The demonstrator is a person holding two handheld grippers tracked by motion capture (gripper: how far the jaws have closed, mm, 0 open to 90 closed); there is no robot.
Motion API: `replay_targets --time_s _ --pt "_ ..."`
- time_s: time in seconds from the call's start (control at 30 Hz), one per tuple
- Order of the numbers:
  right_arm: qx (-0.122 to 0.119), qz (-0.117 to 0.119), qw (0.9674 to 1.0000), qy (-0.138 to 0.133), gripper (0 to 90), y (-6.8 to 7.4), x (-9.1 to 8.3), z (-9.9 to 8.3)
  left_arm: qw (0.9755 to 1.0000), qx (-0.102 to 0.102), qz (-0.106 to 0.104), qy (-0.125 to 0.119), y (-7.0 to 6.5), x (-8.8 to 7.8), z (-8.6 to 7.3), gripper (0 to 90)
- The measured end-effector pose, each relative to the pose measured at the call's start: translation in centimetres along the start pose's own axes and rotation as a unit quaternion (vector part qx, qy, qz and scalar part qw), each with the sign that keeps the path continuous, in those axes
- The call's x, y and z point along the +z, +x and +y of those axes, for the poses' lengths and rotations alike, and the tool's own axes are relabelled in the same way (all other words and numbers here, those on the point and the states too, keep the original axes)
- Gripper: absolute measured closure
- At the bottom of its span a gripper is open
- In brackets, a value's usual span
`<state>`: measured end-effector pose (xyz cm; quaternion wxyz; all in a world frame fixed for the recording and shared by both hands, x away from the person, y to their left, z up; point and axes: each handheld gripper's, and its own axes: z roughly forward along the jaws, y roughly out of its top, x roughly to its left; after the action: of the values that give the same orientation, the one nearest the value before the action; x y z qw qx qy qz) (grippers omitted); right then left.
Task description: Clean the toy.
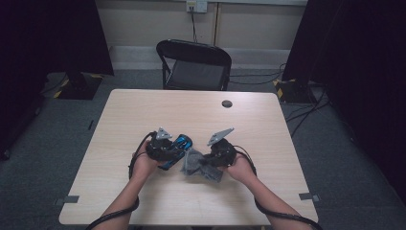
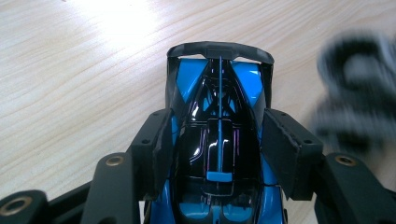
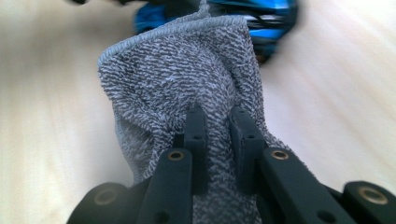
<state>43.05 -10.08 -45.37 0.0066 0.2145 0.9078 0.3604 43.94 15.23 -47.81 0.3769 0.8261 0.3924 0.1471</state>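
Observation:
A blue and black toy race car sits between the pads of my left gripper, which is shut on its body; in the high view the car pokes out from that gripper at mid-table. My right gripper is shut on a grey speckled cloth, and the cloth's free end hangs toward the car. From above, the cloth droops between the two hands, just right of the car, with the right gripper beside it.
The light wooden table has a round dark cable hole near its far edge. A black folding chair stands behind the table. Cables trail on the grey floor at the right.

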Motion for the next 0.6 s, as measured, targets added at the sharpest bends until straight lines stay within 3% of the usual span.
replay_targets --time_s 0.17,0.2,0.6 --pt "-0.035 0.024 0.9989 0.020 79.3 1.7 1.7 0.5 1.0000 -0.009 -0.002 -0.003 0.0 0.1 0.0 44.2" --pt "-0.046 0.040 0.9978 0.025 79.3 2.2 2.6 0.7 0.9999 -0.011 -0.001 -0.004 0.0 0.1 0.0 44.2" --pt "-0.079 0.078 0.9932 0.035 79.2 4.3 5.9 2.7 0.9997 -0.024 0.001 -0.010 -0.1 0.1 -0.1 44.3"
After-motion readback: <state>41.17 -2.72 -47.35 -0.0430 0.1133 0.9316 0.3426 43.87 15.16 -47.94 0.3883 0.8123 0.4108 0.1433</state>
